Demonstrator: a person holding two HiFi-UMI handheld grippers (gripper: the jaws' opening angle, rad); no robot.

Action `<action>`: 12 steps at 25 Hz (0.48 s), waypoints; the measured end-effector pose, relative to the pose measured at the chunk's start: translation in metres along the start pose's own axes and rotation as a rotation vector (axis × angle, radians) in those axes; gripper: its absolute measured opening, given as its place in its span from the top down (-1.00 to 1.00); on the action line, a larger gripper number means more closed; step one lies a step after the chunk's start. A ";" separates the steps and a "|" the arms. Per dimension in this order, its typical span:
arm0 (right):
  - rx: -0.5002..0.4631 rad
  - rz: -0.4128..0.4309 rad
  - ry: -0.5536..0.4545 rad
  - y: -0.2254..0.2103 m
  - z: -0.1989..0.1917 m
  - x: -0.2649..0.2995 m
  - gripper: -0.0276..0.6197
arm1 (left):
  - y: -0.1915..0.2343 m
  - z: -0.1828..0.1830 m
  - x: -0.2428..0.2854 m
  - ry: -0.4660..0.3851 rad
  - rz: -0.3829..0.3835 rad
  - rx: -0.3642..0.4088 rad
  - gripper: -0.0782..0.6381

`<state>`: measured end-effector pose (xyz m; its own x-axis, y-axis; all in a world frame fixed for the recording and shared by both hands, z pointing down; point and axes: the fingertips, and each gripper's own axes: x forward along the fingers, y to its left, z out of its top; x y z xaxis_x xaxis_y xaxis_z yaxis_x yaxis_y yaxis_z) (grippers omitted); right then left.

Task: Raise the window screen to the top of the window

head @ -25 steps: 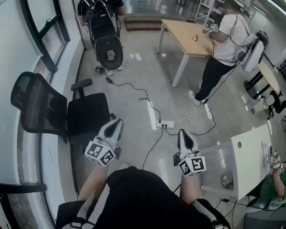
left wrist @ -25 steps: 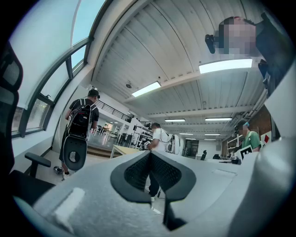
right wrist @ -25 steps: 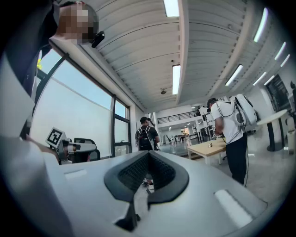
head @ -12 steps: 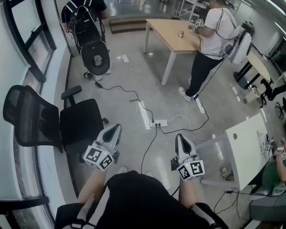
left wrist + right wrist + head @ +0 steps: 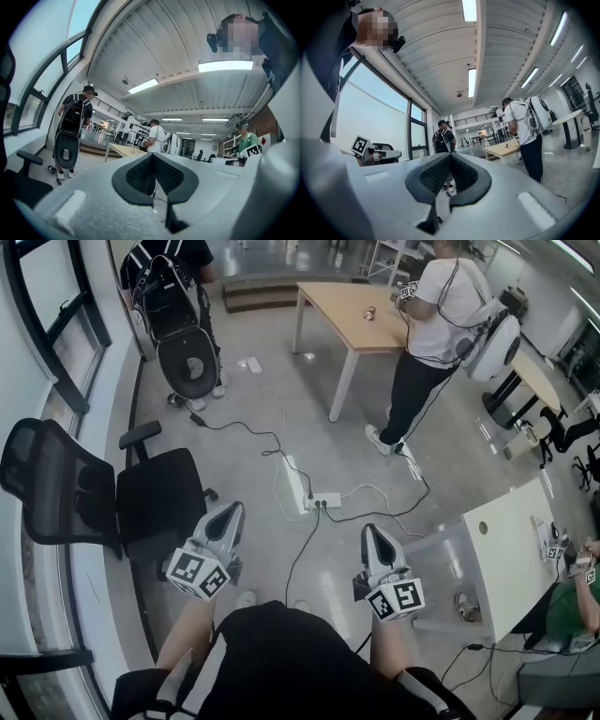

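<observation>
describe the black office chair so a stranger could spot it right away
Start at the window wall along the left of the head view. Right beside it stands the black office chair. Its mesh back and armrests set it apart from the white power strip on the floor nearby.

Bright ceiling strips and window daylight; heavy fisheye distortion at edges.

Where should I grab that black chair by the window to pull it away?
Probably the armrest of the black chair: a narrow bar standing clear above the seat, with open floor beside it. Come from above, jaws across its width.
</observation>
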<state>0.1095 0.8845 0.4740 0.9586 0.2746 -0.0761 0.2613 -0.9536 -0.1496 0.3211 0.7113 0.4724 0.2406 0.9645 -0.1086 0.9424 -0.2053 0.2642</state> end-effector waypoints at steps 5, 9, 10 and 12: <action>0.012 0.104 0.010 -0.007 0.007 0.011 0.90 | -0.015 0.004 -0.015 -0.011 0.100 0.018 0.77; 0.032 0.236 0.033 0.004 0.000 0.031 0.90 | -0.016 0.009 -0.047 -0.045 0.222 0.056 0.77; 0.038 0.268 0.041 0.010 -0.003 0.036 0.90 | -0.015 0.010 -0.057 -0.048 0.254 0.063 0.77; 0.046 0.328 0.056 0.023 -0.009 0.047 0.90 | -0.012 0.012 -0.079 -0.055 0.316 0.069 0.77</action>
<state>0.1612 0.8742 0.4757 0.9958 -0.0546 -0.0738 -0.0666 -0.9831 -0.1705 0.2935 0.6354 0.4668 0.5341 0.8413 -0.0833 0.8321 -0.5058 0.2278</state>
